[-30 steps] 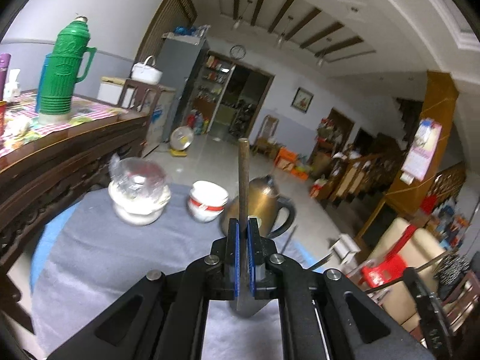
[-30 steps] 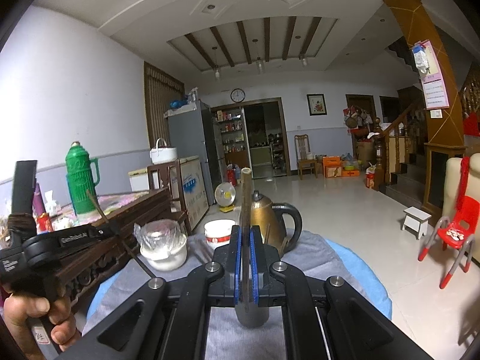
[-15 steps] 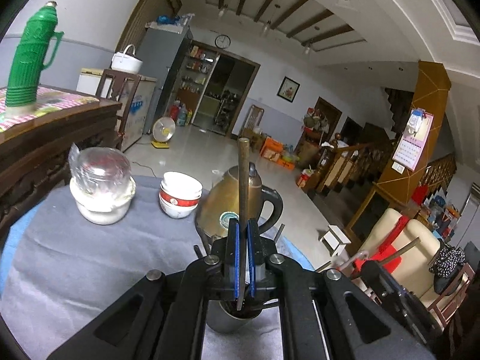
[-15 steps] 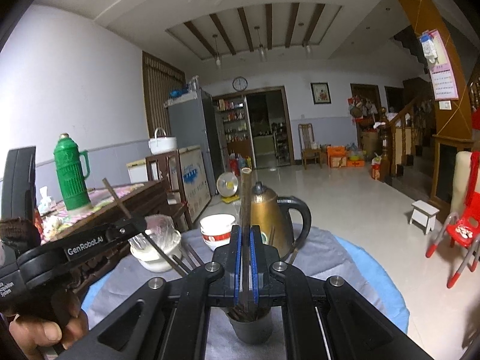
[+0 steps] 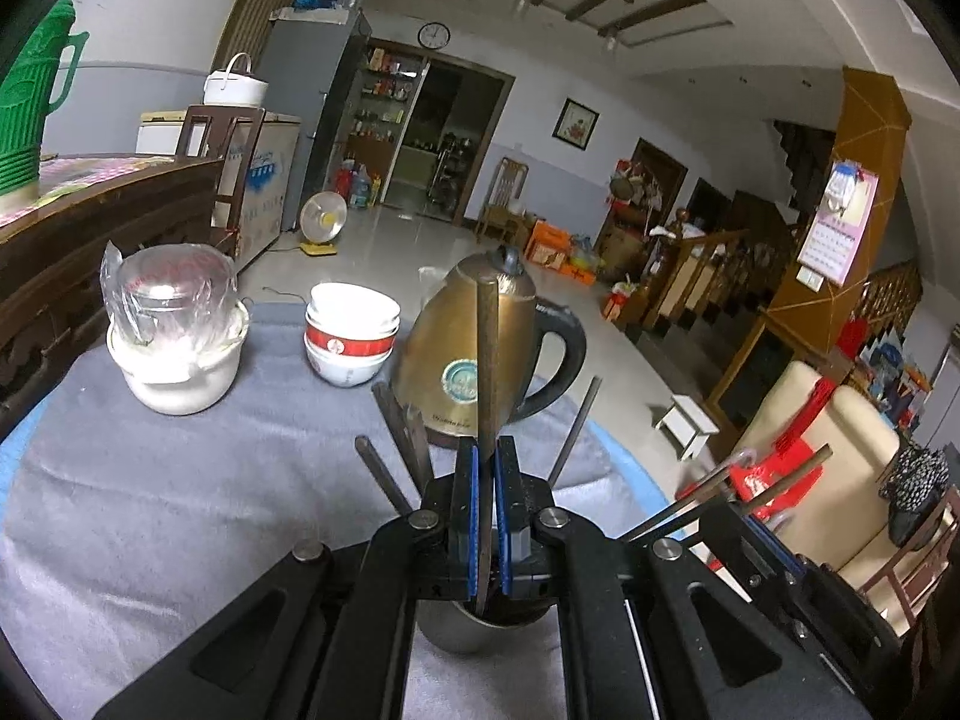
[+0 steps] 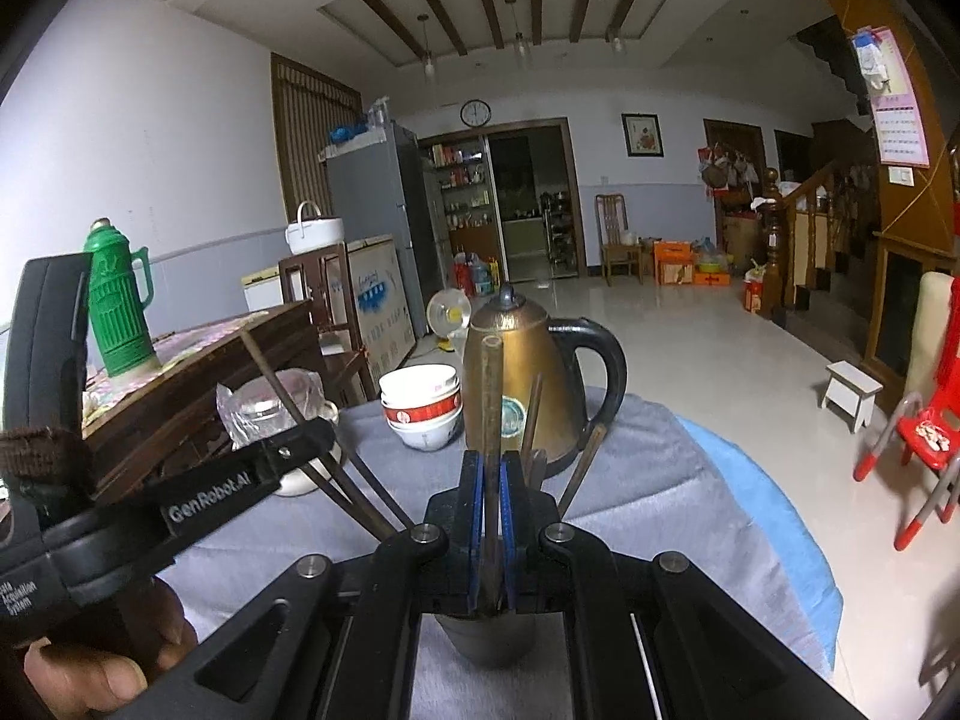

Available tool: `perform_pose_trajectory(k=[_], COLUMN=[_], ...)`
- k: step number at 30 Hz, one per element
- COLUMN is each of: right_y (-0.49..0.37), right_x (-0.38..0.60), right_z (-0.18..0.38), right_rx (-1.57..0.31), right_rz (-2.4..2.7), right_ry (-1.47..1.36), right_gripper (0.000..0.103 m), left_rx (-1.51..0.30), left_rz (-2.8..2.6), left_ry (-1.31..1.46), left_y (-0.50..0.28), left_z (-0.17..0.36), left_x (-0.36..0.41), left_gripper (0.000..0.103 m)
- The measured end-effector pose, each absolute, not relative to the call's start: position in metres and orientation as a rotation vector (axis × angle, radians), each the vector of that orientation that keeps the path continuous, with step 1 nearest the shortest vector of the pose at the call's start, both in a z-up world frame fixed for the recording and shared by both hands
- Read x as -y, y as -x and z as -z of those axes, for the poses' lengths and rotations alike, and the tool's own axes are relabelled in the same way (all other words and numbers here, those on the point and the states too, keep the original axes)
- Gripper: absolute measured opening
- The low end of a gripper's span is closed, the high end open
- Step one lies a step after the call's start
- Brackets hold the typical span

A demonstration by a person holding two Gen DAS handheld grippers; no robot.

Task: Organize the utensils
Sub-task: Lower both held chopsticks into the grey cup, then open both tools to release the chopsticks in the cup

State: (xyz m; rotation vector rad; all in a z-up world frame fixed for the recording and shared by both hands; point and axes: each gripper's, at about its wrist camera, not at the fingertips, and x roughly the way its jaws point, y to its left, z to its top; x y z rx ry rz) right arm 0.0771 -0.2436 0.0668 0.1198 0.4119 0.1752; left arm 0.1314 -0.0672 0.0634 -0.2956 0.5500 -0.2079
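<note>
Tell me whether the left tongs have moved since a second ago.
Yes. The left tongs have come forward and down toward the kettle, which looms larger, over the cup.

Two brown chopsticks, one (image 5: 487,372) upright in each view (image 6: 492,408), lower ends seemingly inside a grey metal cup (image 5: 480,630) at the desk's near edge; more chopsticks (image 5: 399,450) lean splayed in it.

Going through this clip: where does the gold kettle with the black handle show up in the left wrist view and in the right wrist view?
Left wrist view: the gold kettle stands just above centre, behind the chopstick clamped in the left gripper.
Right wrist view: the kettle is at centre, handle to the right, behind the right gripper.
Shared landmark: the stacked red-and-white bowls sit just left of the kettle in both.
</note>
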Motion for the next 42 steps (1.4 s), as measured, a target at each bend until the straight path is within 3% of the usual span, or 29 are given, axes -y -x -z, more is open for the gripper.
perform_pose_trajectory(k=[38,40,42], right_y=[-0.099,-0.101,-0.102], right_x=[0.237,0.238,0.239], right_z=[-0.032,-0.033,-0.033], right_rx=[-0.528,-0.536,-0.538], right_rz=[-0.172,-0.186,-0.184], right_ry=[-0.091,-0.098,-0.095], right_gripper=[0.007,0.007,0.008], left_rx=[-0.695,-0.697,-0.682], left_rz=[0.218,0.216,0.210], left_ry=[0.292,0.304,0.315], left_y=[-0.156,-0.153,-0.148], left_z=[-0.032,-0.035,-0.041], left_x=[0.062,0.058,0.053], left_gripper=[0.006,0.011,0.029])
